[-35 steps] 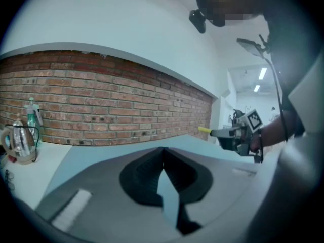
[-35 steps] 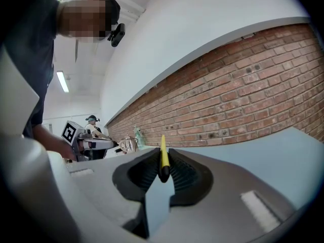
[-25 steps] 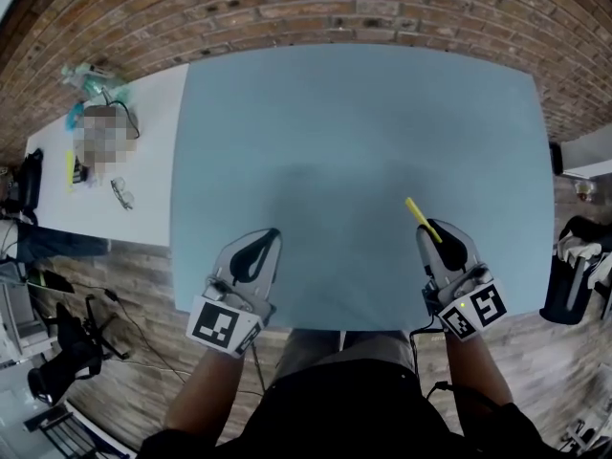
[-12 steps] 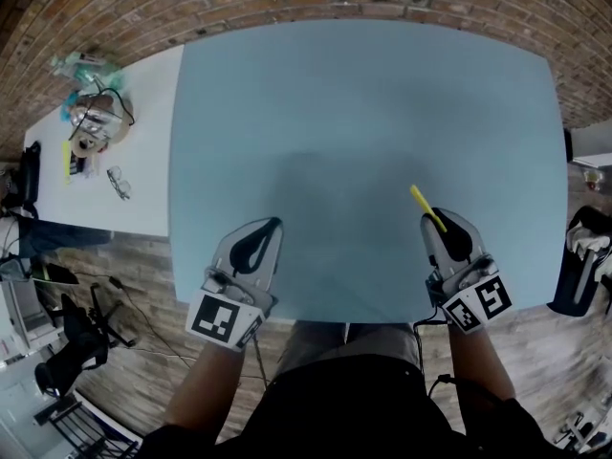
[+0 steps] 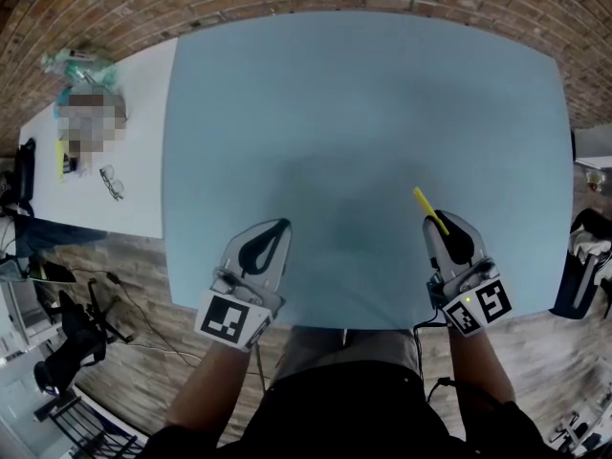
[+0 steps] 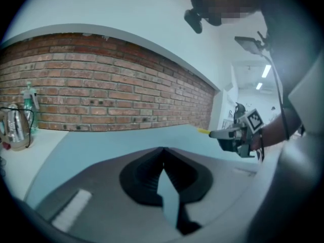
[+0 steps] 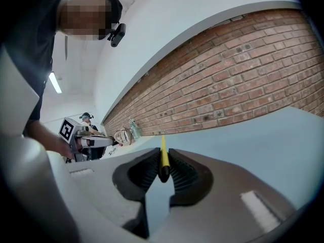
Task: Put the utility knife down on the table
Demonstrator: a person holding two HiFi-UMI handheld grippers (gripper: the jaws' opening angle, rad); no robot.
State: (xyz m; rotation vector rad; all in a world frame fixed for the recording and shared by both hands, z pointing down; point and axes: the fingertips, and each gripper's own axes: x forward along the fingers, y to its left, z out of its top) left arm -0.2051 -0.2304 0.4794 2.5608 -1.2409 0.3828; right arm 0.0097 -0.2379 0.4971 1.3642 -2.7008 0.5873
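Far off on the left stands a white table [image 5: 143, 132] with some small things on it. It has no part in this job.

Next comes the left hand-held gripper [image 5: 275, 228], over the near edge of the blue tabletop [image 5: 363, 113]. Its jaws are pressed together and there is nothing between them. It is just waiting.

The middle of the tabletop is bare.

On the right, the right hand-held gripper [image 5: 439, 224] is squeezing the utility knife [image 5: 426, 208]. The knife is thin and yellow. The jaws pinch only its near end, and the rest sticks out past the tips, toward the far side and a little to the left. It looks to be up over the near right part of the tabletop and not lying on it yet. So the putting-down step is not done.

Here is what could go wrong. If the jaws let go while the knife is up high, it could drop, bounce and skid away. The near edge of the tabletop is close, so a skid that way could send it to the floor. The jaws also hold just one end, so the long part could swing down and hit point first. I cannot tell if the blade is out, so a slow, low set-down seems safest.
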